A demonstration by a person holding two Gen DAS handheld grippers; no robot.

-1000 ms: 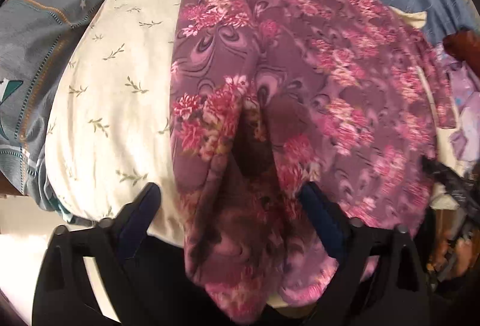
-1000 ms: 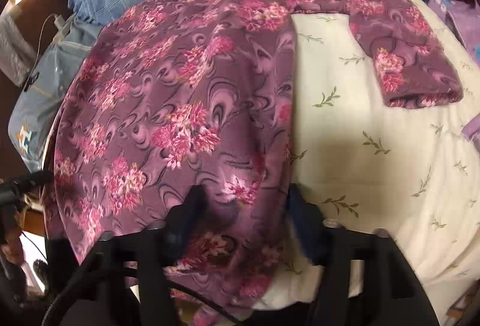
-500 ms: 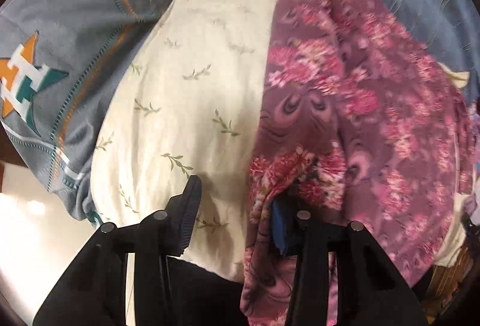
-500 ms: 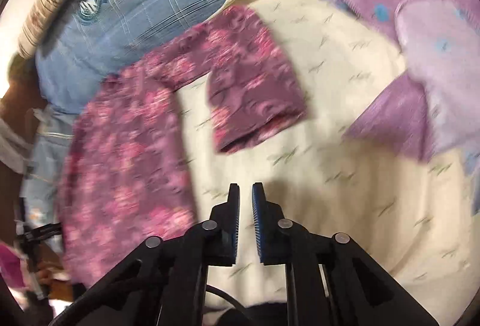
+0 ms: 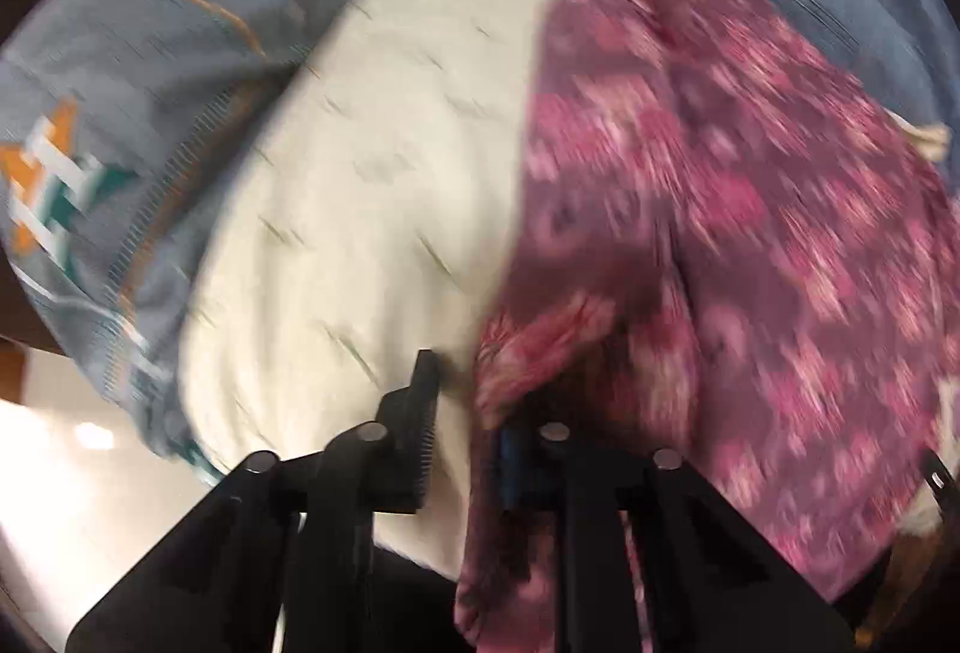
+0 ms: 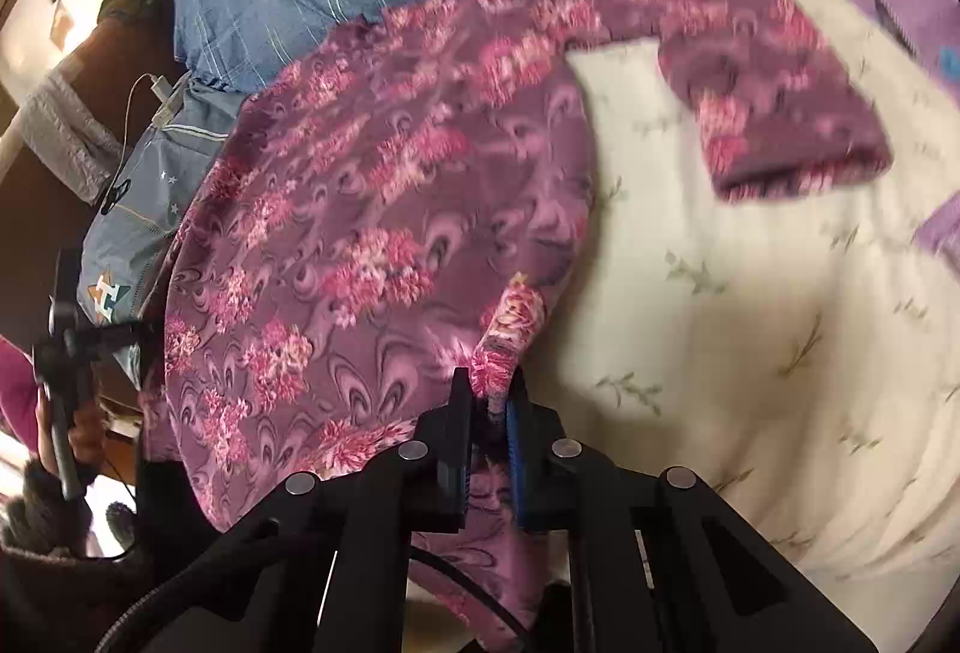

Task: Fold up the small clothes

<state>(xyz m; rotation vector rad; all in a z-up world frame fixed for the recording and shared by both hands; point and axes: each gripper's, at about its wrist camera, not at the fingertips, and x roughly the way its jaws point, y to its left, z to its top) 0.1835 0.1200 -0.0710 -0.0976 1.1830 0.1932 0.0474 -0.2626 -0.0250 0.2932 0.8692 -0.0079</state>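
My right claw [image 6: 487, 407] is pinched tight on a bunched fold of the purple floral top [image 6: 372, 233] at lower centre of its view. The top lies spread over the cream sheet [image 6: 750, 305] — one sleeve reaching upper right. My left claw [image 5: 465, 413] gapes partway; the top's edge drapes over its right finger — grip unclear.

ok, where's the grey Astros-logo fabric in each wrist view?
Left wrist: the grey Astros-logo fabric fills the left side, logo at the left edge.
Right wrist: small patch at the left edge, beyond the floral top.
Shared landmark: the cream leaf-print sheet under the top.
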